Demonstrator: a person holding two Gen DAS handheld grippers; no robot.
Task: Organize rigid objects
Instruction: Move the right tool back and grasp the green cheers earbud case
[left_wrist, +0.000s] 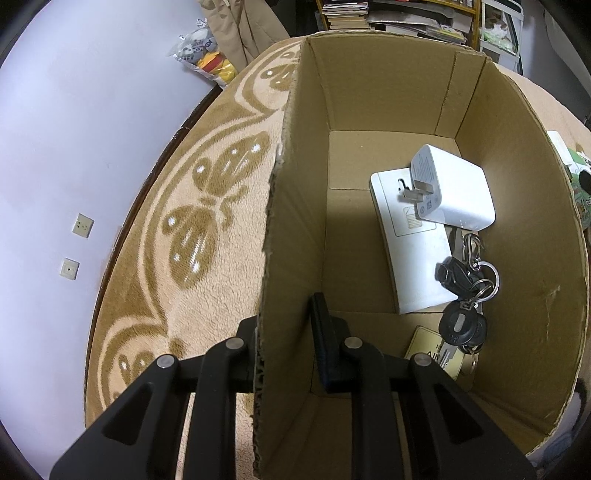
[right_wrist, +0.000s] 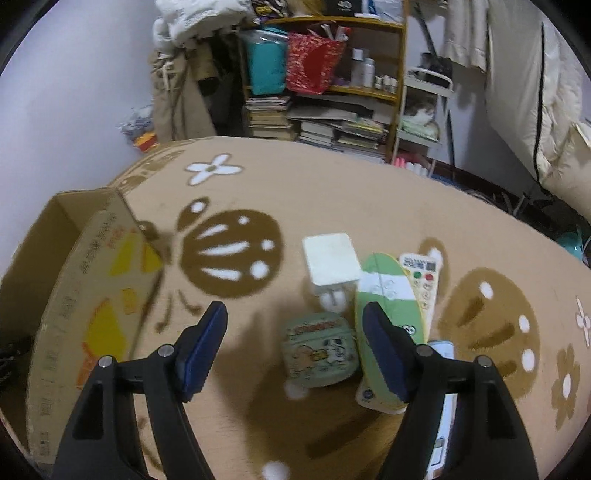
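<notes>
1. Cardboard box stands open on the butterfly-patterned blanket; the left gripper pinches the box's near side wall, one finger outside and one inside, probably to steady it while things are dropped in.
2. Already inside lie a white charger resting on a flat white device, a bunch of keys beside it, and a yellowish card partly under the keys.
3. The right gripper hangs with its jaws spread wide and empty above the remaining pile.
4. That pile sits to the right of the box: a green cartoon tin, a white plug adapter, a green oval case and a remote touching it.
5. The tin lies nearest between the fingers, so it looks the likely next pick.
</notes>
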